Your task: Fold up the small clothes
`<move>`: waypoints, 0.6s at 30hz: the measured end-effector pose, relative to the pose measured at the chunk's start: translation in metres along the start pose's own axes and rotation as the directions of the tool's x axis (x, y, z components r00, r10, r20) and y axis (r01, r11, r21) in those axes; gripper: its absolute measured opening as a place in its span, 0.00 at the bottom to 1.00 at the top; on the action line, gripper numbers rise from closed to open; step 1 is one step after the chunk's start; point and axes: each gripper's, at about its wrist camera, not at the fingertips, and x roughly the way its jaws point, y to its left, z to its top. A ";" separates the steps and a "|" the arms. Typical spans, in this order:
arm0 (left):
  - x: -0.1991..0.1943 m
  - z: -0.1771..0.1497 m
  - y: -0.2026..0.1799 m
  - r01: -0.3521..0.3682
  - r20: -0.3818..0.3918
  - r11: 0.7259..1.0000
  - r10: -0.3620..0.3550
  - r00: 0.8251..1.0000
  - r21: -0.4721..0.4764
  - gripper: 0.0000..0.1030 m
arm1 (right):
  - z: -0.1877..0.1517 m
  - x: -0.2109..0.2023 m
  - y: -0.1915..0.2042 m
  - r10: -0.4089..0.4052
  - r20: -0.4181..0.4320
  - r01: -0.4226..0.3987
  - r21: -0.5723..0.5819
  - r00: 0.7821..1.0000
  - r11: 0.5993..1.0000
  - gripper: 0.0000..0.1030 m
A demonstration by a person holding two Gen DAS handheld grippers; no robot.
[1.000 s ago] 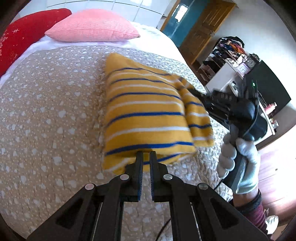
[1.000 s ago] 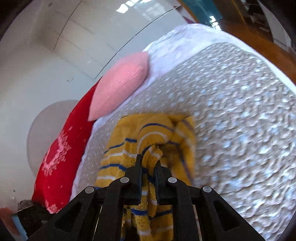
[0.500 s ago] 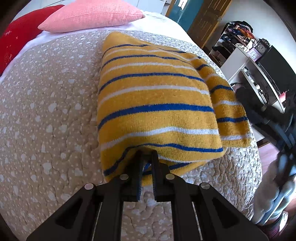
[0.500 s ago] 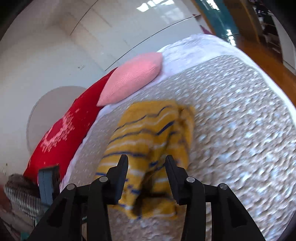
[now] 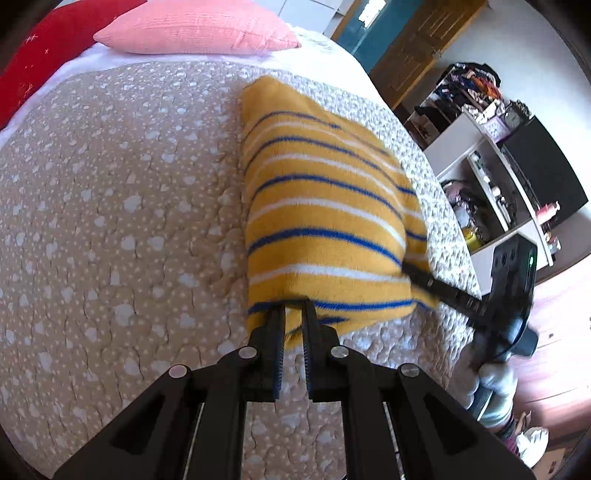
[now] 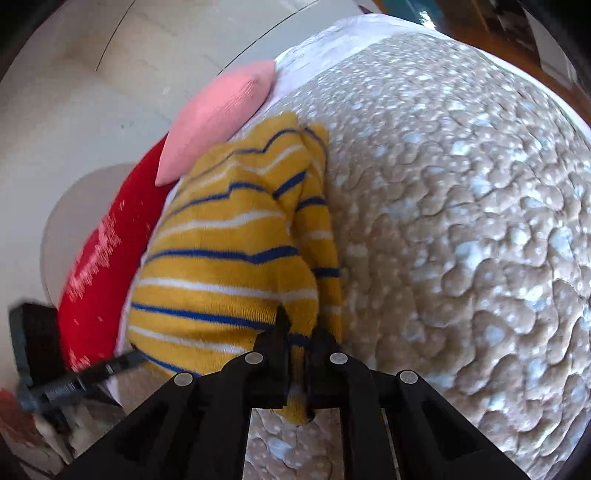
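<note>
Both grippers are matte black plastic. The left gripper (image 5: 293, 314) has blue-edged ribbed pads and four silver screw heads across its angular linkage. The right gripper (image 6: 297, 332) matches. At lower right of the left view, a grey-white knitted glove (image 5: 493, 391) covers the hand.

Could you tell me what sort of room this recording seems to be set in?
Most likely a home bedroom: a bed with a quilted cover, a pink pillow and a red pillow at its head, and cluttered shelving by a wooden door.
</note>
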 end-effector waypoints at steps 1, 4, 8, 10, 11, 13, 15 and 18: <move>-0.001 0.002 -0.002 0.000 0.010 1.000 0.000 1.000 -0.001 0.08 | -0.001 0.001 0.002 -0.010 0.000 0.010 -0.014 1.000 1.000 0.08; 0.003 0.011 -0.012 0.000 0.025 1.000 0.000 1.000 0.006 0.08 | 0.000 0.003 -0.005 0.016 0.004 -0.016 0.010 1.000 1.000 0.08; 0.031 0.015 -0.018 -0.052 0.004 0.999 0.052 0.999 0.015 0.08 | -0.005 0.002 -0.027 0.112 0.031 -0.115 0.085 0.993 0.990 0.09; 0.043 0.007 -0.016 -0.078 -0.022 0.997 0.079 0.997 0.024 0.08 | -0.007 0.002 -0.038 0.153 0.044 -0.157 0.106 0.987 0.982 0.09; 0.043 0.000 -0.017 -0.085 -0.010 0.995 0.086 0.996 0.053 0.08 | -0.009 0.002 -0.042 0.169 0.049 -0.173 0.111 0.984 0.979 0.09; 0.037 -0.010 -0.021 -0.108 0.004 0.988 0.109 0.994 0.106 0.08 | -0.010 0.003 -0.044 0.188 0.057 -0.193 0.111 0.981 0.975 0.09; 0.029 -0.020 -0.019 -0.107 -0.023 0.987 0.110 0.994 0.120 0.08 | -0.012 0.002 -0.046 0.194 0.064 -0.199 0.105 0.979 0.974 0.09; 0.009 -0.033 -0.021 -0.088 -0.048 0.986 0.095 0.994 0.141 0.08 | -0.014 0.002 -0.049 0.200 0.076 -0.208 0.100 0.977 0.973 0.09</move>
